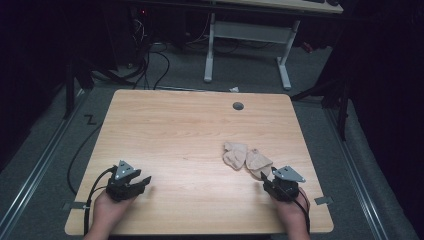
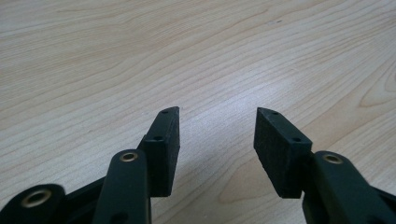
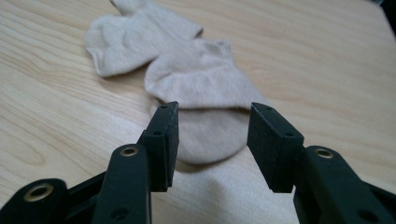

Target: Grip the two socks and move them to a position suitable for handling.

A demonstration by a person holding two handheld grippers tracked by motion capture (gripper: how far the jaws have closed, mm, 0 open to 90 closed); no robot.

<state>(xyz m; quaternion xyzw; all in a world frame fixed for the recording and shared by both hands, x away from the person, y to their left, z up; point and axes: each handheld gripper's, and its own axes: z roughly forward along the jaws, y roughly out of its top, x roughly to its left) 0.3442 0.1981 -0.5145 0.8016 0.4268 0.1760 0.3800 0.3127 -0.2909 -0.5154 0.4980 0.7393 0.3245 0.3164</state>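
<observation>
Socks, beige, two: we count one sock (image 1: 235, 154) farther in and a second sock (image 1: 259, 162) partly overlapping it, lying crumpled together on the right half of the bench (image 1: 190, 135), nearer its near edge than its far edge. We read no brand, label or writing on either. In the right tool's view the nearer sock (image 3: 205, 93) lies over the farther one (image 3: 135, 37), whose top end is cut off by the frame; how each is folded is hard to make out.

Tools, black, two-jaw, two. The right tool (image 1: 265, 181) rests near the bench's near right corner, held by the person's right hand (image 1: 292, 212), with its jaws set moderately apart and nothing between them; in its own view the right tool (image 3: 212, 135) points straight at the nearer sock, just short of its rounded end. The left tool (image 1: 143, 182) sits near the near left corner, well apart from the socks, held by the left hand (image 1: 107, 212); in its own view the left tool (image 2: 217, 144) has its jaws spread wide over bare wood, gripping nothing.

Bench, light wood grain, one, with one round grey cable port (image 1: 238, 106) near its far edge. One white-legged desk (image 1: 250, 35) stands on the floor beyond, its top cut off by the frame; the surroundings are too dark to make out.
</observation>
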